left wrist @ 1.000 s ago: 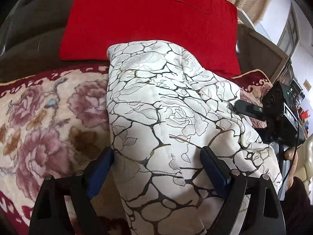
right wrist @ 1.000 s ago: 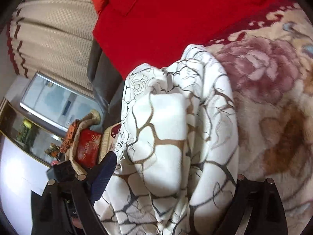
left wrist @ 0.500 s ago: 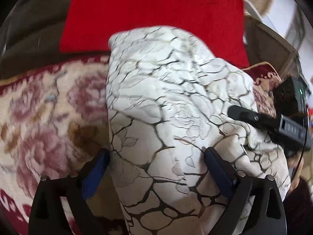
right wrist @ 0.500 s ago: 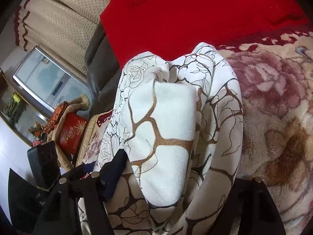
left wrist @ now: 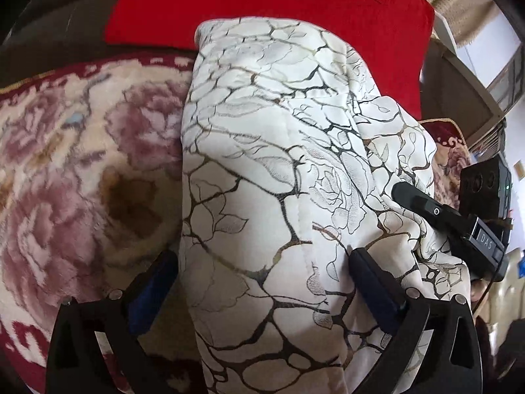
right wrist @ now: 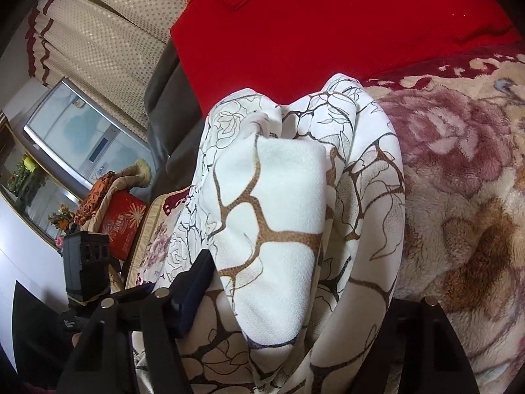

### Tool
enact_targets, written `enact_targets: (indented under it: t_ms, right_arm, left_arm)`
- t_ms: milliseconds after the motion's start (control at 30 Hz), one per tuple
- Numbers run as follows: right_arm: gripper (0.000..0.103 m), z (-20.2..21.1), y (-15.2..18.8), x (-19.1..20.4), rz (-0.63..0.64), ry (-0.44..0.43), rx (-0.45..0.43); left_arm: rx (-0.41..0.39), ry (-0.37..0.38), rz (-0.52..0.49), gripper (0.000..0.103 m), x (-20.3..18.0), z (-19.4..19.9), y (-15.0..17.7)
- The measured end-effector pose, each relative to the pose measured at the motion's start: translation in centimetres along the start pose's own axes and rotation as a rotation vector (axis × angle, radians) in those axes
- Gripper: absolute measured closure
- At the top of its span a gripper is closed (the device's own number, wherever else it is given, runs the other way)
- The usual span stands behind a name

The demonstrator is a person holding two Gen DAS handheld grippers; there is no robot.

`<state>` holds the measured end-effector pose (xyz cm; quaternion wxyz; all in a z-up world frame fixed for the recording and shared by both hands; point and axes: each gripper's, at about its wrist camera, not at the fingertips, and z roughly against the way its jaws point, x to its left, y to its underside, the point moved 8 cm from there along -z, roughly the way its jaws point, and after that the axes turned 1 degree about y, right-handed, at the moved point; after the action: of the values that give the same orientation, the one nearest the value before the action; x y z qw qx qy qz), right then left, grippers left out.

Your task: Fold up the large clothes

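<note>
- Garment (left wrist: 279, 180): a white cloth printed with dark and brown branching lines and outlined roses is seen bunched into a thick, long bundle on a floral blanket (left wrist: 75, 164).
- It is lain lengthwise away from both cameras, with its far end reaching the lower edge of a red cushion (left wrist: 269, 3).
- In the right wrist view the garment (right wrist: 295, 213) is shown folded over itself, with a textured white layer on top and smoother printed layers wrapped around it on both sides.
- Left gripper (left wrist: 262, 279): its jaws are spread wide and straddle the near part of the bundle. The blue-padded finger on the left is seen just beside the cloth over the blanket; the other finger is laid against the cloth's surface. No squeeze on the cloth is shown, so it is read as released.
- Right gripper (right wrist: 295, 295): its jaws are closed in on the bundle from both sides. The left finger is pressed into the cloth's edge; the other finger is mostly hidden under a hanging fold. The garment is gripped between them.
- In the left wrist view the right gripper (left wrist: 452, 226) is seen at the bundle's right edge, one black finger lying on the cloth.
- A red box (right wrist: 124, 223) and a grey-framed panel (right wrist: 82, 138) are seen beyond the blanket's edge.
</note>
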<state>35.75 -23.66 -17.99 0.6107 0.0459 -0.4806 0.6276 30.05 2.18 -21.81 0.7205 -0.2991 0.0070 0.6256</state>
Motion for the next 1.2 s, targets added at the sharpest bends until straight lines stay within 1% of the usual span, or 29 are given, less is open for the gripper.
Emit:
enact_targets:
  t_ms: [100,233,333,400,533,600,733,833,900,967,1100,1133,1200]
  right_arm:
    - [0.033,0.2,0.0,0.0,-0.003,0.009,-0.009]
    - [0.035,0.3,0.2,0.0,0.003,0.033,-0.021]
    - [0.035,0.4,0.3,0.1,0.002,0.034,-0.021]
    - [0.035,0.4,0.4,0.2,0.002,0.035,-0.023]
    - [0.035,0.4,0.4,0.3,-0.003,0.035,-0.026]
    - [0.036,0.5,0.4,0.3,-0.016,0.036,-0.030]
    - [0.044,0.8,0.3,1.1,0.004,0.052,-0.047]
    - [0.048,1.1,0.2,1.7,0.016,0.060,-0.060]
    - [0.049,1.0,0.2,1.7,0.022,0.070,-0.059]
    - [0.049,1.0,0.3,1.7,0.023,0.075,-0.057]
    - [0.049,0.9,0.5,1.6,0.016,0.074,-0.057]
    - [0.049,0.9,0.5,1.5,0.015,0.072,-0.056]
    - [0.049,0.9,0.6,1.5,0.014,0.070,-0.058]
  left_arm:
    - [0.028,0.057,0.056,0.000,0.9,-0.7,0.4]
    - [0.003,0.027,0.026,0.000,0.9,-0.6,0.2]
    - [0.018,0.072,0.069,0.000,1.0,-0.7,0.3]
    - [0.020,0.079,0.080,0.000,1.2,-0.7,0.4]
    - [-0.011,0.049,0.025,0.000,0.6,-0.5,0.2]
    - [-0.016,0.047,0.024,0.000,0.3,-0.3,0.0]
    - [-0.078,-0.035,-0.063,0.000,-0.8,0.8,-0.2]
    - [-0.095,-0.046,-0.073,0.000,-1.1,1.1,-0.2]
    - [-0.086,-0.028,-0.041,0.000,-0.9,1.3,-0.1]
    - [-0.058,0.004,0.006,0.000,-0.2,0.5,0.0]
    - [-0.002,0.094,0.106,0.000,0.7,-0.4,0.7]
    - [0.007,0.109,0.117,0.000,0.8,-0.5,0.9]
    - [0.007,0.113,0.108,0.000,0.8,-0.4,1.1]
